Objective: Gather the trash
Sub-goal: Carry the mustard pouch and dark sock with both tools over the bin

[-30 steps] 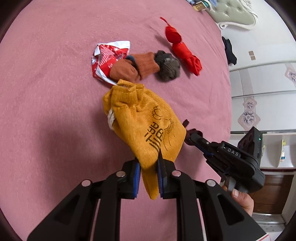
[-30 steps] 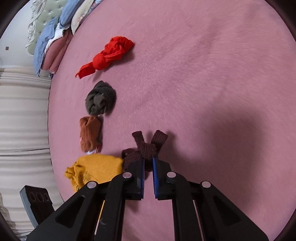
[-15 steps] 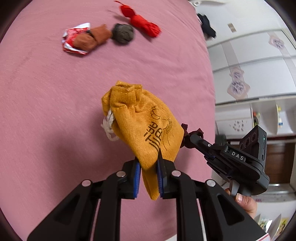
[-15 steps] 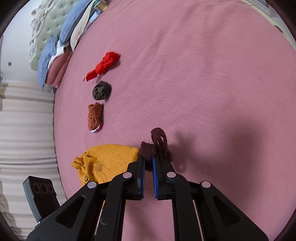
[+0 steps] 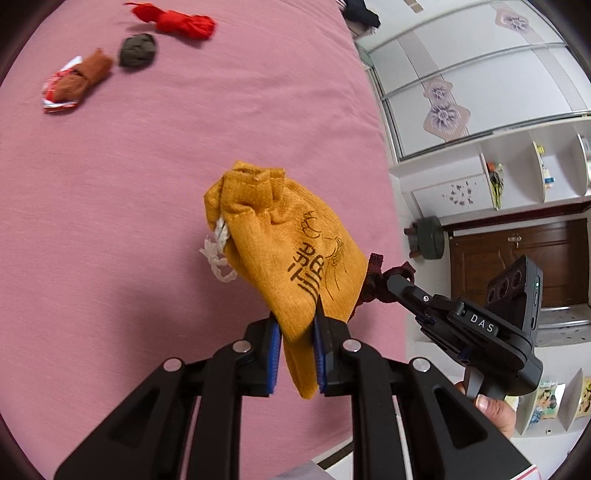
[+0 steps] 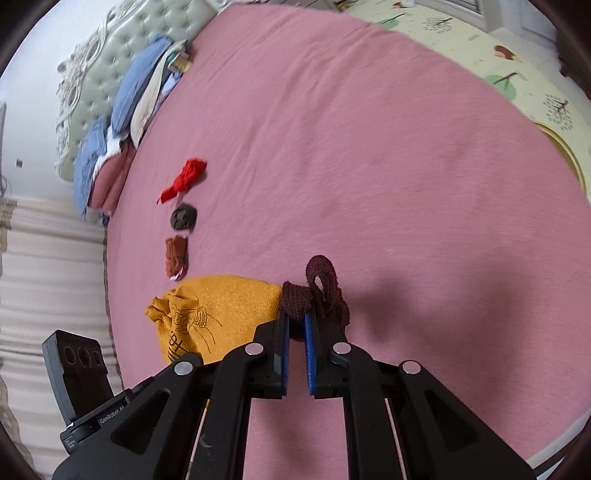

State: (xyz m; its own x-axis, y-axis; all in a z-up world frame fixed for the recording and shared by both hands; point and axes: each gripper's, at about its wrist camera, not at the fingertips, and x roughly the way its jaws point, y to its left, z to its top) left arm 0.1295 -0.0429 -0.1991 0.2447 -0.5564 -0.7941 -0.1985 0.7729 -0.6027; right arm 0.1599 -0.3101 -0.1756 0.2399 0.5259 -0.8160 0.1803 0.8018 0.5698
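Note:
A yellow drawstring bag (image 5: 284, 251) with black lettering hangs above the pink bed, and my left gripper (image 5: 297, 328) is shut on its lower edge. The same yellow bag (image 6: 218, 314) shows at the lower left of the right wrist view. My right gripper (image 6: 295, 325) is shut on a dark maroon knitted piece (image 6: 317, 291), which also peeks out behind the bag as the maroon piece (image 5: 376, 280) in the left wrist view. A brown sock (image 5: 83, 79) lies on a red-and-white wrapper (image 5: 55, 101). Beside them lie a grey sock ball (image 5: 138, 50) and a red cloth (image 5: 177, 22).
The pink bed cover (image 6: 369, 166) spreads wide. Pillows and folded bedding (image 6: 125, 122) sit against a padded headboard (image 6: 118, 55). The bed's edge runs past a white wardrobe (image 5: 472, 92) and a brown cabinet (image 5: 517, 258). A person's hand (image 5: 491, 410) holds the right gripper's handle.
Both grippers have risen and pulled back from the socks and wrapper, carrying the yellow bag and the maroon piece. The items on the bed now look smaller and farther off.

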